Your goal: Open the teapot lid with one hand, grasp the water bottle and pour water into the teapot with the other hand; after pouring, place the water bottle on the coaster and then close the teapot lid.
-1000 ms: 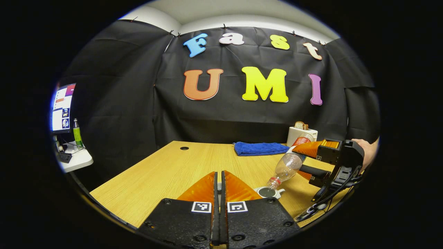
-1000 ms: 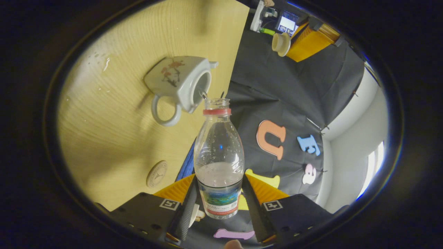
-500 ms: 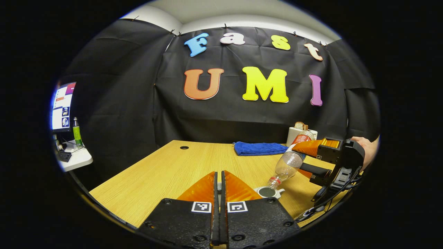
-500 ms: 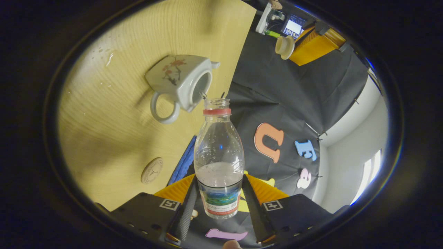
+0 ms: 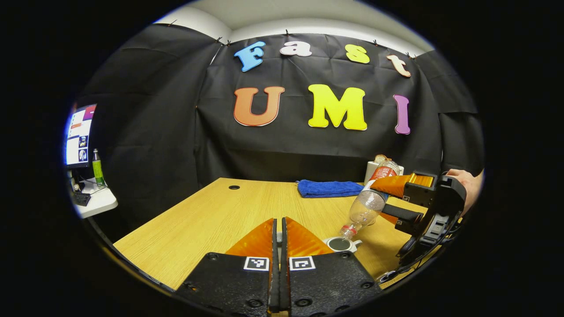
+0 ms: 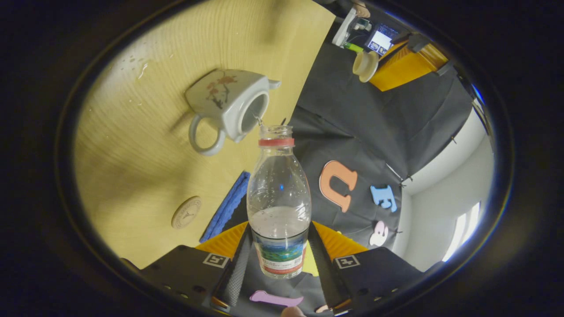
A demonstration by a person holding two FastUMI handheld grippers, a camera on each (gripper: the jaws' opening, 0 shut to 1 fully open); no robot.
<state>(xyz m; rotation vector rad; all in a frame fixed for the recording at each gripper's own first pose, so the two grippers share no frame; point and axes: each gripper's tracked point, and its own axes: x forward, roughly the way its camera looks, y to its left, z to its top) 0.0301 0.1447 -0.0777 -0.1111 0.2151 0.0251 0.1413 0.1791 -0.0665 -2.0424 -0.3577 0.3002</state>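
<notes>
While tipping the water bottle (image 6: 278, 207) mouth-down over the open teapot (image 6: 227, 108), midway through the pouring step, judging by the water left near the label end; lid off, coaster bare.

Left gripper view, left to right: screen (image 5: 79, 136) and green bottle (image 5: 97, 169) on a side desk; wooden table (image 5: 211, 220); left gripper (image 5: 277, 229) low in the middle, jaws drawn almost together on something small between them, too hidden here to name; blue cloth (image 5: 330, 188) at the far edge; teapot (image 5: 340, 244) just beyond the fingers, dark opening facing up; water bottle (image 5: 368, 207) slanting down to its rim; right gripper (image 5: 380, 199) clamped on the bottle's body; hand (image 5: 467, 185) behind it.

Right gripper view, left to right: water drops (image 6: 136, 75) on the table (image 6: 132, 167); round coaster (image 6: 186, 212) well apart from the teapot; blue cloth (image 6: 224, 207); right gripper (image 6: 280, 229) pressing both sides of the bottle at the label; left gripper (image 6: 374, 66) far off, holding the teapot lid (image 6: 365, 66) at its tips, clear of the pot.

Next, probably: righting the bottle without dripping, carrying it across to the coaster, setting it down upright, then lowering the lid squarely onto the opening.
</notes>
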